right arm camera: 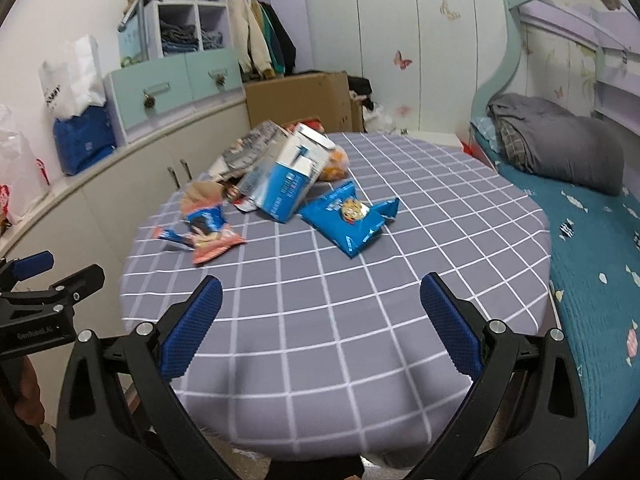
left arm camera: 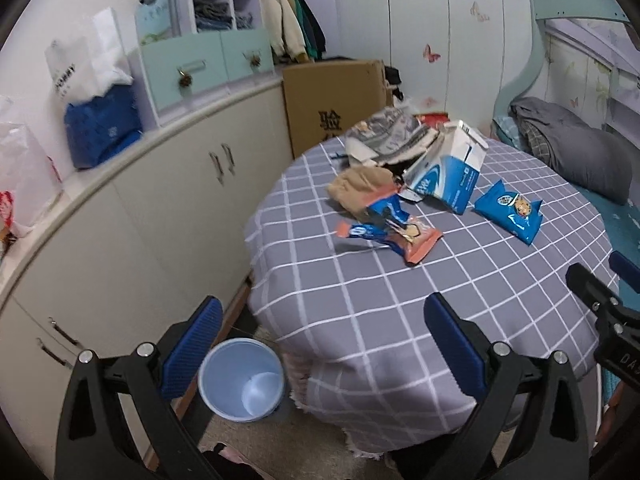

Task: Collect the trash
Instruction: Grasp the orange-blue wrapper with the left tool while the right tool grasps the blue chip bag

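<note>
Trash lies on the far part of a round table with a grey checked cloth (left arm camera: 380, 312) (right arm camera: 320, 320). There is a blue snack bag with a cookie picture (left arm camera: 510, 210) (right arm camera: 352, 216), a blue and white carton (left arm camera: 448, 172) (right arm camera: 284, 180), a blue and orange wrapper (left arm camera: 396, 232) (right arm camera: 208, 232), a crumpled tan paper bag (left arm camera: 356, 188) (right arm camera: 202, 194) and a grey printed bag (left arm camera: 384, 128) (right arm camera: 248, 144). A light blue bin (left arm camera: 242, 378) stands on the floor left of the table. My left gripper (left arm camera: 324, 316) and right gripper (right arm camera: 320, 292) are open and empty, near the table's front edge.
White curved cabinets (left arm camera: 140, 208) run along the left wall, with bags and drawers on top. A cardboard box (left arm camera: 336, 100) stands behind the table. A bed with a teal cover (right arm camera: 592, 280) and grey bedding (right arm camera: 556, 144) lies to the right.
</note>
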### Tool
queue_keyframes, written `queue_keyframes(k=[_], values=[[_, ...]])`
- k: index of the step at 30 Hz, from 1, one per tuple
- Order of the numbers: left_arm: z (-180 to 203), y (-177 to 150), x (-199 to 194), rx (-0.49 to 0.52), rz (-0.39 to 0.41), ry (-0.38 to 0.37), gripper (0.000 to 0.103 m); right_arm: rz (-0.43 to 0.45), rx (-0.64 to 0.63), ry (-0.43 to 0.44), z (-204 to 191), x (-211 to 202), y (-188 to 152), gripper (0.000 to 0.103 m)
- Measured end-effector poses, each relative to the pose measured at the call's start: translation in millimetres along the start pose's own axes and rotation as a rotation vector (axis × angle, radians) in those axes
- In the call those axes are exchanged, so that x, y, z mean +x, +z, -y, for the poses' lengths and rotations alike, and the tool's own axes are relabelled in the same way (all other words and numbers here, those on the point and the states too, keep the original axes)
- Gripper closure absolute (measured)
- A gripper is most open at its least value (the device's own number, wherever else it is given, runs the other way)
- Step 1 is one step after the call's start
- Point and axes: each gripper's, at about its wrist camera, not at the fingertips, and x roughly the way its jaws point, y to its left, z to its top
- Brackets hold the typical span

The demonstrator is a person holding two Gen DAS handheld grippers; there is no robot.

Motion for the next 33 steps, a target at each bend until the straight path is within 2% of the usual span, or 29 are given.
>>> queue_keyframes(k=[5, 10, 14, 16, 20, 21, 22, 24, 25, 27, 31, 32, 33], values=[[12, 16, 33, -0.019, -0.059, -0.058, 0.004, -0.034, -0.009, -0.034, 15, 28, 12, 0.006], [18, 33, 69, -0.132, -0.117, -0.16, 0.005, -0.068, -0.004, -0.049, 30, 52, 23, 0.006], [27, 44, 90, -0.164, -0.134, -0.175, 0.007, -0.1, -0.016, -0.05, 37, 71, 33, 0.006], [32, 49, 99, -0.164, -0.145, -0.158, 0.025, -0.114, -0.031, -0.053, 38, 81, 38, 0.006], [37, 53, 118, -0.171, -0.194, -0.175, 0.044, -0.151, -0.043, -0.055, 40, 101, 49, 0.006], [39, 53, 120, -0.167, -0.194, -0.167, 0.052, -0.193, -0.039, -0.047, 40, 109, 53, 0.006], [40, 53, 120, -0.159, -0.182, -0.163, 0.066, -0.22, -0.033, -0.032, 40, 116, 55, 0.006], [40, 52, 121, -0.157, -0.191, -0.186, 0.081, -0.25, -0.032, 0.002, 38, 126, 59, 0.006], [38, 51, 119, -0.171, -0.184, -0.195, 0.087, -0.253, -0.044, -0.009, 37, 130, 62, 0.006], [34, 49, 116, -0.176, -0.181, -0.215, 0.092, -0.254, -0.081, -0.049, 32, 138, 66, 0.006], [29, 42, 103, -0.156, -0.167, -0.268, 0.097, -0.254, -0.121, -0.048, 26, 140, 69, 0.007], [27, 39, 98, -0.154, -0.165, -0.288, 0.098, -0.263, -0.13, -0.046, 24, 141, 67, 0.019], [25, 37, 95, -0.155, -0.163, -0.304, 0.098, -0.271, -0.136, -0.042, 23, 140, 66, 0.039]])
